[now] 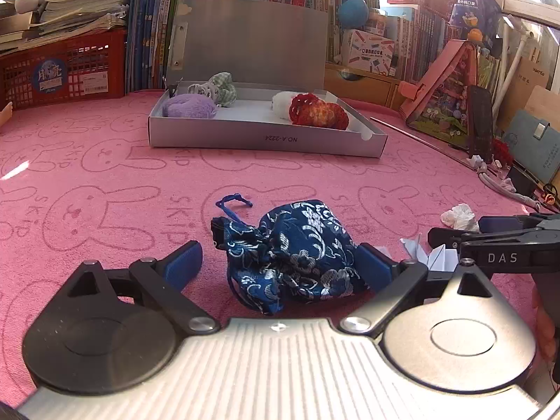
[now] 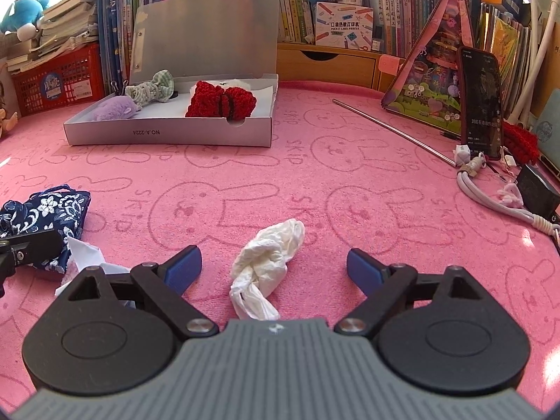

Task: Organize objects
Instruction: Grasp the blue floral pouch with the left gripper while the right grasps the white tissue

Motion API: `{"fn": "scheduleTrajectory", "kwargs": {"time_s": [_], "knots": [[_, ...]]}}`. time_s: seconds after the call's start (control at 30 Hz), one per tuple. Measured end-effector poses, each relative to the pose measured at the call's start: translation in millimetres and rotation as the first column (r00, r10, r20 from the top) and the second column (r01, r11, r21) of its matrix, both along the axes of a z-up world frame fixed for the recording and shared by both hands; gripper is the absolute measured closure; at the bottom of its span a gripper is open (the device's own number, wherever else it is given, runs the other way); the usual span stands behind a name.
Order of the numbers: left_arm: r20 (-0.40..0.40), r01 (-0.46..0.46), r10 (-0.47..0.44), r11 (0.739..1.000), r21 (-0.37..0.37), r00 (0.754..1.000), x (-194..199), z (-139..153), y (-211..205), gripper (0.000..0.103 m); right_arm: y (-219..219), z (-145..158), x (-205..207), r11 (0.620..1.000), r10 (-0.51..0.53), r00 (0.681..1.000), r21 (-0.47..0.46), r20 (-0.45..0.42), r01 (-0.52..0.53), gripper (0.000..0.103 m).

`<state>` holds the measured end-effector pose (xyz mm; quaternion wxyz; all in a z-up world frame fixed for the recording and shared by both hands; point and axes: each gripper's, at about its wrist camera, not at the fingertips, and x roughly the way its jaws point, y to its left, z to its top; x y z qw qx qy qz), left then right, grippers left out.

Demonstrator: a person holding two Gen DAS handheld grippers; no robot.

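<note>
A dark blue floral drawstring pouch point(image 1: 294, 252) lies on the pink bunny cloth between the fingers of my left gripper point(image 1: 280, 262), which is open around it. The pouch also shows at the left of the right wrist view point(image 2: 52, 213). My right gripper point(image 2: 274, 266) is open around a crumpled white tissue point(image 2: 269, 262), also seen in the left wrist view point(image 1: 460, 215). An open grey box point(image 1: 266, 138) point(image 2: 168, 134) at the back holds a purple plush point(image 1: 189, 105), a green checked scrunchie point(image 1: 217, 85) and a red crochet piece point(image 1: 318, 110).
Folded white paper point(image 1: 434, 253) point(image 2: 84, 252) lies between the two grippers. A red basket point(image 1: 63, 70) stands back left. A phone point(image 2: 479, 105), a metal rod point(image 2: 392, 127), a cable point(image 2: 490, 199) and a triangular pink box point(image 2: 437, 70) are at the right. Books line the back.
</note>
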<state>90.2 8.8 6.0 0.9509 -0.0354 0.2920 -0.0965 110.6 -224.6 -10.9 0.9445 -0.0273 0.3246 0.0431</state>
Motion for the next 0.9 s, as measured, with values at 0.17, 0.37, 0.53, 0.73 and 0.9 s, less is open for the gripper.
{"fn": "scheduleTrajectory", "kwargs": {"time_s": [0.17,0.37,0.53,0.73,0.9], "knots": [[0.0,0.011,-0.011,1.0,0.001,1.0,-1,1,-2,0.015,5,0,-3,0.999,0.018,1.0,-0.027,0.016,-0.017,0.012],[-0.015,0.03,-0.031,0.996,-0.079,0.999,-4,8,0,0.047,0,6,-18,1.0,0.016,0.996,0.022,0.088,-0.018,0.044],[0.002,0.03,-0.03,0.996,-0.087,1.0,-4,20,2,0.058,2,14,-24,1.0,0.016,0.991,0.017,0.132,-0.018,0.07],[0.008,0.01,-0.009,0.997,-0.075,1.0,1,23,3,0.061,2,15,-21,1.0,-0.005,0.993,0.021,0.115,0.003,0.062],[-0.013,0.0,-0.001,0.997,-0.081,1.0,6,15,3,0.059,-1,13,-24,0.999,-0.032,0.994,0.026,0.105,0.029,0.051]]}}
